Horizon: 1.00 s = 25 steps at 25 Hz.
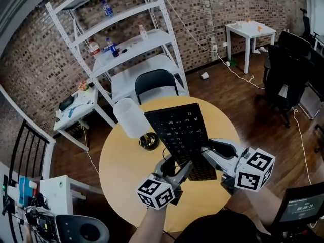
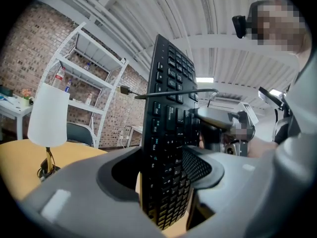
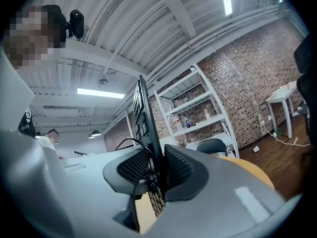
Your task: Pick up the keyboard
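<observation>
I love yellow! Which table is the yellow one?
The round table under the keyboard. It alone is yellow and round; the square table by the brick wall and the small desk beside the shelf are white.

An office workroom, shown by brick walls [image 1: 243, 4], metal shelving [image 1: 126, 39], desk [image 1: 250, 32] and office chairs [image 1: 286, 70].

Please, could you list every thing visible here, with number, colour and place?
keyboard: one, black, lifted over the table
table: one, yellow, round, centre
lamp: one, white shade, on the table left of the keyboard
chair: one, black, behind the table
shelf rack: one, white, at the brick wall
small table: one, white, far right
office chairs: two, black, right side
left gripper: one, grey, fingers on the keyboard's near left corner
right gripper: one, grey, fingers on the keyboard's right edge
</observation>
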Each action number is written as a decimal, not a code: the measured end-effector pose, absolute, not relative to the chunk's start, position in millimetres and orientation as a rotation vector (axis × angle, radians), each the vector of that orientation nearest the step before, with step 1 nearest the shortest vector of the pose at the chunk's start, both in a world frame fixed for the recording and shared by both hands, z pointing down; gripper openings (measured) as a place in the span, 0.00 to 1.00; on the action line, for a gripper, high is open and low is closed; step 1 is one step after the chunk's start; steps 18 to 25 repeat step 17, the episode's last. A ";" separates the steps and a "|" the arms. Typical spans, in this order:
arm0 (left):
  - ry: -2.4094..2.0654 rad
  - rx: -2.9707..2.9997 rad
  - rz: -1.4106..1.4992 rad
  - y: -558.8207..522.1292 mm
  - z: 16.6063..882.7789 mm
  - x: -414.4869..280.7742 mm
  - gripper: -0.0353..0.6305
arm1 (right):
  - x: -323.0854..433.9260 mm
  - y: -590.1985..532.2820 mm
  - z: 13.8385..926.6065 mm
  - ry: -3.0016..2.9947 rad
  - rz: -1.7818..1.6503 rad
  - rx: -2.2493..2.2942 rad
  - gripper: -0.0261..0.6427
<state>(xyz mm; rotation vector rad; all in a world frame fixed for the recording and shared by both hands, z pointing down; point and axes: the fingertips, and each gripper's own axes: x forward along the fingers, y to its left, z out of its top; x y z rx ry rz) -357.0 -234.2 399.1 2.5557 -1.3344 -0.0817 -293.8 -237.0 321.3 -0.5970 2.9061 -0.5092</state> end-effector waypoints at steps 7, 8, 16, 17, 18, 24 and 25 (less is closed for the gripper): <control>-1.367 2.563 -0.073 -228.7 387.3 -353.6 0.44 | -289.5 -231.7 310.0 2.902 -0.502 -0.566 0.18; -1.370 2.565 -0.070 -226.9 386.7 -355.0 0.44 | -290.7 -229.9 309.6 2.902 -0.502 -0.563 0.18; -1.377 2.565 -0.074 -221.6 378.9 -355.4 0.44 | -291.6 -224.3 301.8 2.907 -0.490 -0.562 0.18; -1.377 2.563 -0.074 -221.1 377.8 -354.4 0.44 | -290.9 -223.8 300.6 2.908 -0.488 -0.562 0.18; -1.377 2.563 -0.074 -221.1 377.8 -354.4 0.44 | -290.9 -223.8 300.6 2.908 -0.488 -0.562 0.18; -1.377 2.563 -0.074 -221.1 377.8 -354.4 0.44 | -290.9 -223.8 300.6 2.908 -0.488 -0.562 0.18; -1.377 2.563 -0.074 -221.1 377.8 -354.4 0.44 | -290.9 -223.8 300.6 2.908 -0.488 -0.562 0.18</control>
